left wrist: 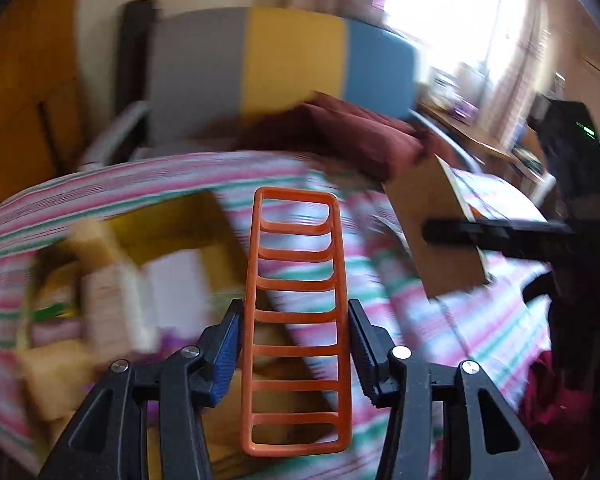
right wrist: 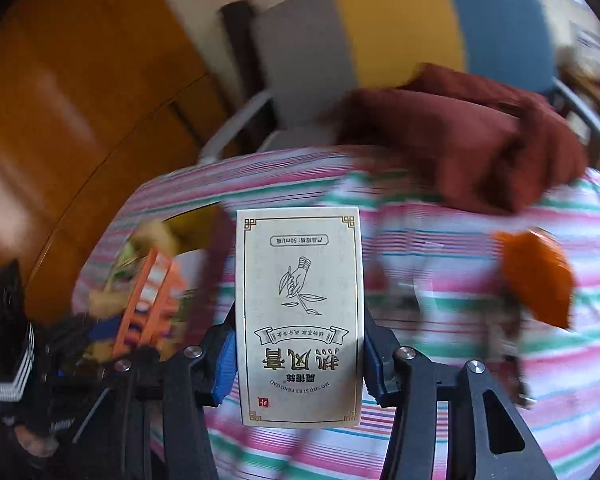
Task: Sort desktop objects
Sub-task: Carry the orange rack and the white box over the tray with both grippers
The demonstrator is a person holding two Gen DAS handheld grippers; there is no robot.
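Here, my left gripper (left wrist: pixel 296 344) pinches an orange plastic rack (left wrist: pixel 296 320), a flat ladder-shaped piece with open rungs. It stands lengthwise between the blue pads (left wrist: pixel 228 344), which press on its two long sides, and it reaches well forward past the fingertips.

My right gripper (right wrist: pixel 300 356) pinches a small cream box (right wrist: pixel 300 316) printed with a hand holding a sprig and lines of Chinese text, seen upside down. The pads grip its long edges, and most of the box sticks out ahead of the jaws.

Below the left gripper, toward the table's left edge, sits a yellow open box (left wrist: pixel 172 232). Blurred items fill it: pale packets and something green, none of which I can name. From the right wrist view the same box shows at the left, with the orange rack crossing in front of it. A brown cardboard flap (left wrist: pixel 440 232) rises at the right of the left view.

The table wears a striped cloth (right wrist: pixel 460 240) in pink, green and white. A dark red folded cloth (right wrist: pixel 460 136) lies at its far edge. An orange blurred object (right wrist: pixel 536 276) lies nearer the right edge. Behind the table stands a chair (right wrist: pixel 400 28) with a grey, yellow and blue back, beside a wooden cabinet (right wrist: pixel 80 100) on the left.
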